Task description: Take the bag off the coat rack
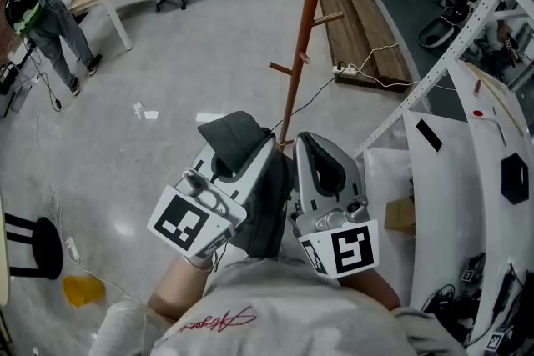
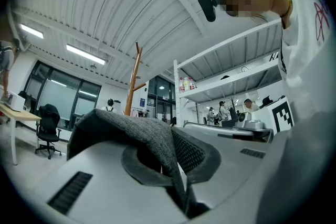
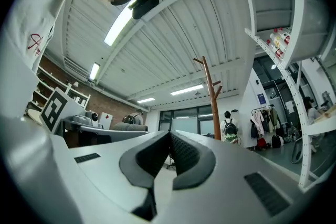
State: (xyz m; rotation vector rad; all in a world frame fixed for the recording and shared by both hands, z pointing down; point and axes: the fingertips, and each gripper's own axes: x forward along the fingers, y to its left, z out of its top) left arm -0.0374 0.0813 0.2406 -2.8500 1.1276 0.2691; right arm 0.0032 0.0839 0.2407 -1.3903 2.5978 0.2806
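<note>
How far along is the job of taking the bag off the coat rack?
Apparently done: the coat rack stands apart, ahead of the person, and the pegs that show are bare. In hand: the left gripper is shut on the grey fabric bag, which drapes over one jaw and hangs between the grippers. The right gripper is shut and empty. Left: probably only putting the bag down.

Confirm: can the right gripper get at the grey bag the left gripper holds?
Probably yes. The grey bag hangs from the shut left gripper, close beside the right gripper, with nothing between them. The right gripper is shut and empty, so it must open first.
</note>
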